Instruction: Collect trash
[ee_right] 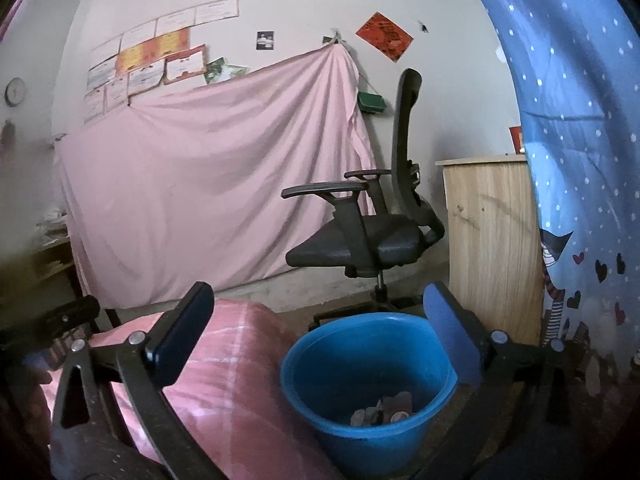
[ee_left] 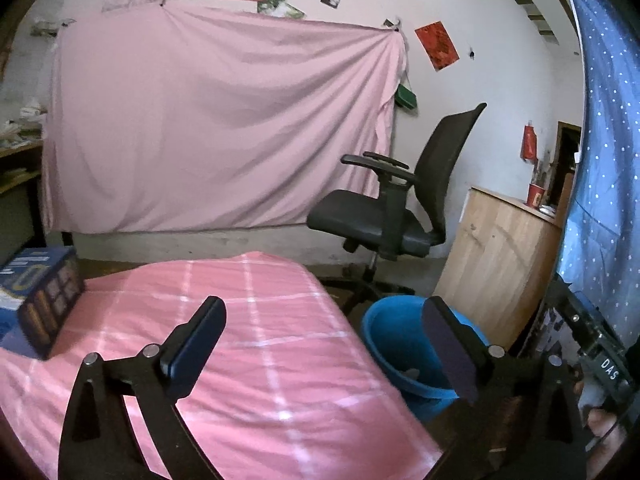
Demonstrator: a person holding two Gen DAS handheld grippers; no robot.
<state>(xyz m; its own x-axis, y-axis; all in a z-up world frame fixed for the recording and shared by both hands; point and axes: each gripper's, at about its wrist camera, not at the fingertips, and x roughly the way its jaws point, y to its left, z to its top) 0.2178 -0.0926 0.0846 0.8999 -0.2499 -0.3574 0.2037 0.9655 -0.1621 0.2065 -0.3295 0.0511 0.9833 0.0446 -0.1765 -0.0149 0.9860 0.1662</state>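
Observation:
A blue plastic bucket (ee_right: 362, 412) stands on the floor beside a table covered with a pink checked cloth (ee_left: 256, 344). Several crumpled scraps of trash (ee_right: 384, 408) lie at its bottom. My right gripper (ee_right: 320, 320) is open and empty, held above and just behind the bucket's mouth. My left gripper (ee_left: 324, 328) is open and empty over the table's right edge, with the bucket (ee_left: 396, 344) below to its right. The other gripper's body (ee_left: 592, 344) shows at the far right of the left wrist view.
A dark blue box (ee_left: 36, 300) sits at the table's left side. A black office chair (ee_right: 372, 236) stands behind the bucket. A wooden cabinet (ee_right: 492, 248) and a blue dotted curtain (ee_right: 580, 160) are to the right. A pink sheet (ee_left: 224, 120) hangs on the back wall.

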